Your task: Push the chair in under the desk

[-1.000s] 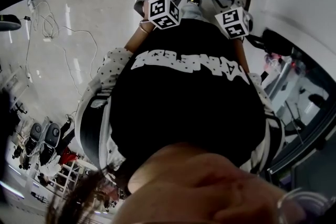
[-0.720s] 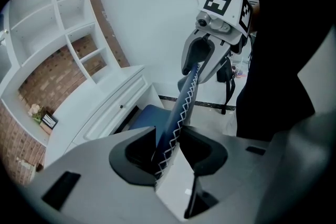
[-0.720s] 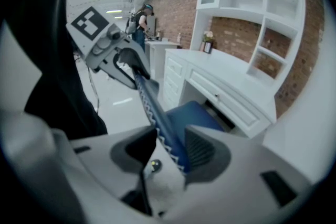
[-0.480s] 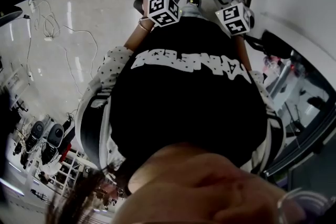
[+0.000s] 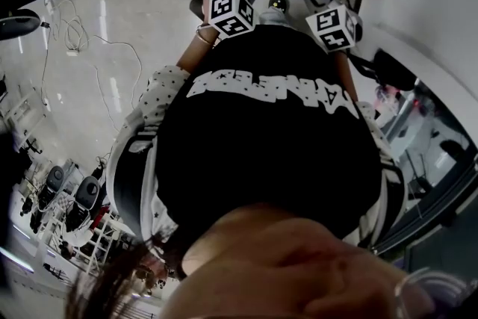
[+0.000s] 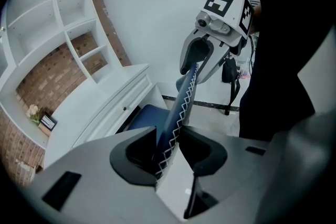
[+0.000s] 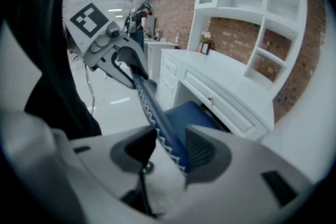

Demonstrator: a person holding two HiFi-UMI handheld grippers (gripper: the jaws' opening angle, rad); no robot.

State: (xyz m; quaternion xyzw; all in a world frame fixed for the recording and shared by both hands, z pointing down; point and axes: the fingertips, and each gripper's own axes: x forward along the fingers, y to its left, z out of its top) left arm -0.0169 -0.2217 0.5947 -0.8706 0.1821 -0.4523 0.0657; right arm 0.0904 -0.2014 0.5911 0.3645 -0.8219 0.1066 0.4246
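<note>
Both tools are clamping the same thing. The left gripper (image 6: pixel 167 150) is pinching the top edge of the backrest of the blue padded chair w/ white zigzag stitching (image 6: pixel 182 97), jaws set narrow, the edge filling the gap btwn the pads. The right gripper (image 7: pixel 169 148) is doing likewise further along that edge, w/ the blue band sitting against its pads. The edge's long axis is running crosswise, straight from one gripper to the other, so neither is nearer; they're sharing it side by side.

Key relation: the white wooden desk w/ panelled drawers (image 7: pixel 210 78) is lying straight ahead of both grippers, beyond and below the backrest. The chair's blue seat (image 7: pixel 190 113) is sitting btwn the jaws and the desk front, its far end reaching the dark kneehole. How deep it's going under, can't tell. So the push is looking like fwd, square to the edge, away from the person's black-shirted torso (image 5: pixel 269 153).

Pose: in the head view both forearms (image 5: pixel 194 47) are reaching fwd from the torso, grippers approx level w/ each other. Even pressure from both sides is prob. mattering most here, else the chair may be swinging off-line vs. the opening.
</note>
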